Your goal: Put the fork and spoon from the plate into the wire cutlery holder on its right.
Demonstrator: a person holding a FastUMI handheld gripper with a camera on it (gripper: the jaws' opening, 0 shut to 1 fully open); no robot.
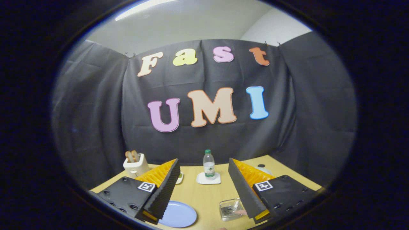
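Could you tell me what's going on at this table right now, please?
A person is holding a handheld gripper above a wooden table, its fingers spread wide and gripping nothing. Between the fingers lie a blue plate and a clear glass dish. Beyond them, a water bottle stands on a white coaster, with a toaster off to the side.

Tongs (pixel 204 179) spread wide above plate (pixel 179 215); bottle (pixel 209 163) stands beyond.
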